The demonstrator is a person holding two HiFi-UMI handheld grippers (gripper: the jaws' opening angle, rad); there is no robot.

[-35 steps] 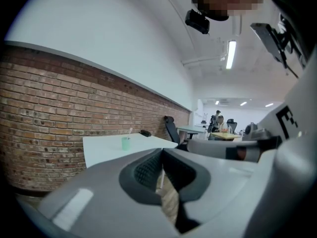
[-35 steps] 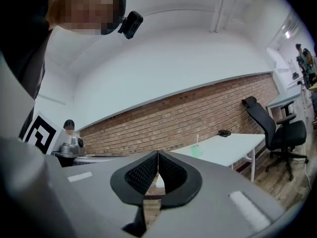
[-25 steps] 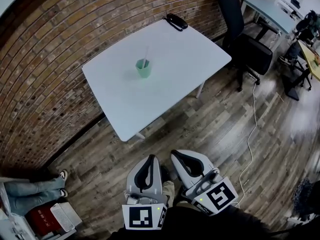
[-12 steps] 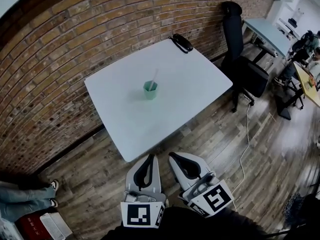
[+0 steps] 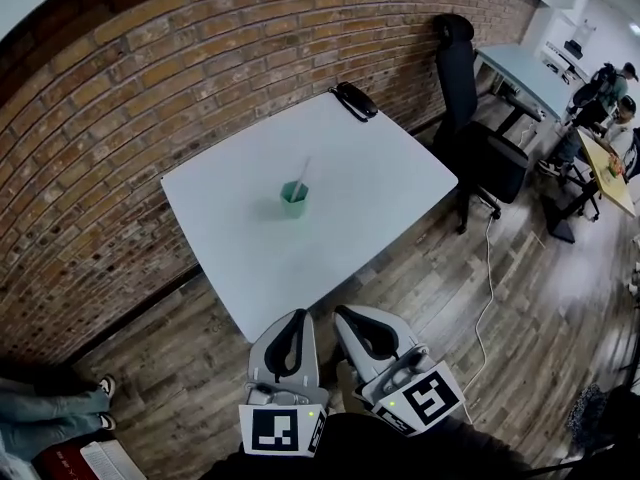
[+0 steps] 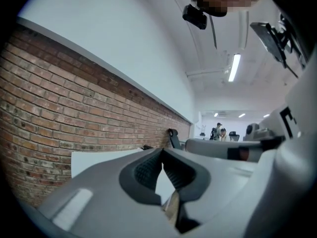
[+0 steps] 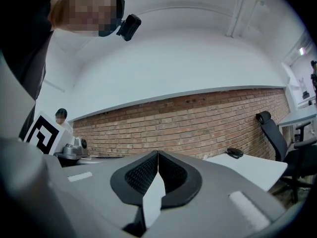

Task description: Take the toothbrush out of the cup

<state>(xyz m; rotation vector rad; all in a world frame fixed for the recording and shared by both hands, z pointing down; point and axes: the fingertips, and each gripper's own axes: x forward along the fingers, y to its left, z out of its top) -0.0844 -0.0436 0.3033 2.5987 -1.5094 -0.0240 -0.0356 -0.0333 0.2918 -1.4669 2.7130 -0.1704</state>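
The green cup (image 5: 294,200) sits roughly mid-way across the white table (image 5: 380,188), with the toothbrush (image 5: 301,176) standing in it, leaning a bit to the right. Both grippers are down by the table's near edge, well apart from the cup. The left gripper (image 5: 297,317) is clenched on nothing, and the right gripper (image 5: 341,314) is the same, jaws together and empty. There's a black phone (image 5: 355,100) at the far corner.

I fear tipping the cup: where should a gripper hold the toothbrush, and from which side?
Probably the toothbrush by its handle, where it sticks out above the cup, coming from above: only that part is exposed, and it stands nearly upright.
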